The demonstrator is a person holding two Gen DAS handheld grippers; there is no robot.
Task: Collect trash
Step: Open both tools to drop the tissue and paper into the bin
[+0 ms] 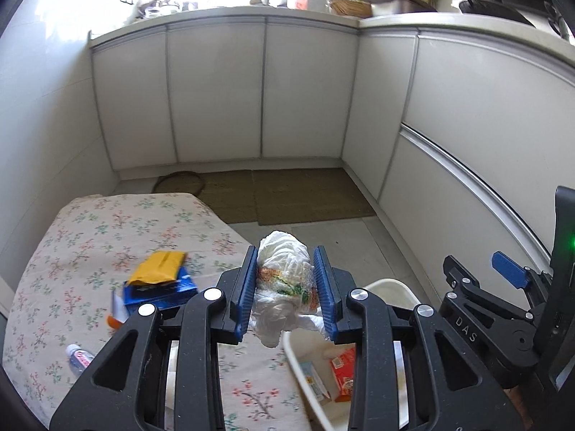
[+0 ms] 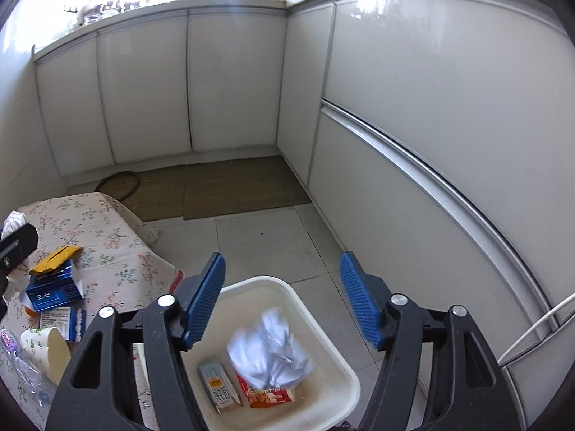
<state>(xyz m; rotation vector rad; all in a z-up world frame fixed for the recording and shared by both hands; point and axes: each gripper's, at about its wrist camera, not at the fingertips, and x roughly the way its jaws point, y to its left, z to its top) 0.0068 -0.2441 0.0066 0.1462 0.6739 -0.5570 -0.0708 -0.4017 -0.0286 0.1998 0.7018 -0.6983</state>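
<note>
Where bin [image 2: 316,309] sits: three items inside, one crumpled paper [image 2: 269,348].

Home kitchen: white cabinets [image 1: 215,93], cluttered countertop [image 1: 230,10].

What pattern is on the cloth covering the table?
Small pink and green flower sprigs on the cream cloth, clearest in the left wrist view.

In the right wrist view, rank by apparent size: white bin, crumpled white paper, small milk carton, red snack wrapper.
1. White plastic bin
2. Crumpled white paper
3. Small grey milk carton and red snack wrapper look alike; paper hides part of the wrapper.
</note>
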